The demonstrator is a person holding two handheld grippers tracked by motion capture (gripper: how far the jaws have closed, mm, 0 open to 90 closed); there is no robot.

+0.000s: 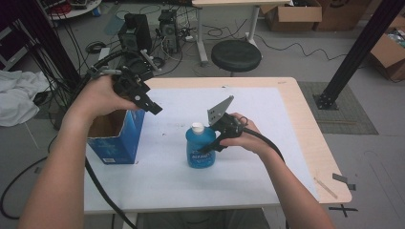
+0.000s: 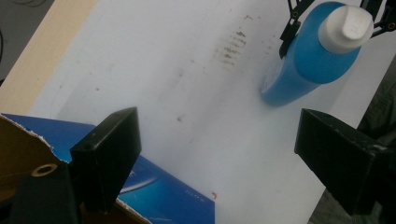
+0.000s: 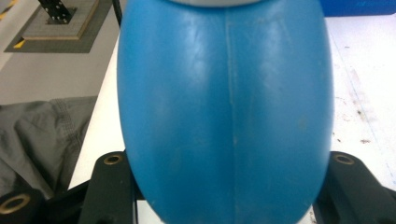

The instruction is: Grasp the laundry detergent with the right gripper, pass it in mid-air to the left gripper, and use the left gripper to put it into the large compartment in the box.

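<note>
A blue bottle (image 1: 200, 151) with a white cap (image 1: 197, 127) stands upright on the white mat (image 1: 267, 143), near the middle of the table. My right gripper (image 1: 207, 148) comes in from the right and is shut on the bottle's body; in the right gripper view the bottle (image 3: 224, 107) sits between both jaws. My left gripper (image 1: 154, 108) hovers open over the right rim of an open blue cardboard box (image 1: 117, 140). In the left gripper view nothing lies between its fingers (image 2: 109, 154), with the box (image 2: 159, 193) below and the bottle (image 2: 303, 65) farther off.
The mat covers most of a wooden table (image 1: 313, 143). Behind the table are a round black stool (image 1: 236, 55), computer gear and cables on the floor. A black frame post (image 1: 356, 52) rises at the right, and a white cloth (image 1: 16, 95) lies at the left.
</note>
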